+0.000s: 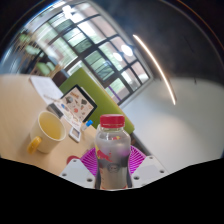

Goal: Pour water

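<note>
**Bottle's in the grip, mug is waiting**

The hand-held gripper [113,168] is clamped on a red-capped water bottle [113,150], upright between its pink pads [92,160]. The yellow mug [48,130] sits on the table [25,100], ahead and left. Best bet: bring the neck over the mug, then tilt slowly. The cap looks on, which would block pouring.

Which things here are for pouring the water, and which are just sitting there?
For the job:
- bottle with a red cap, between the pink pads of the gripper, which look closed on it
- yellow cup on the table, ahead and to one side

Just lying about:
- white card beyond the cup
- green chair farther back
</note>
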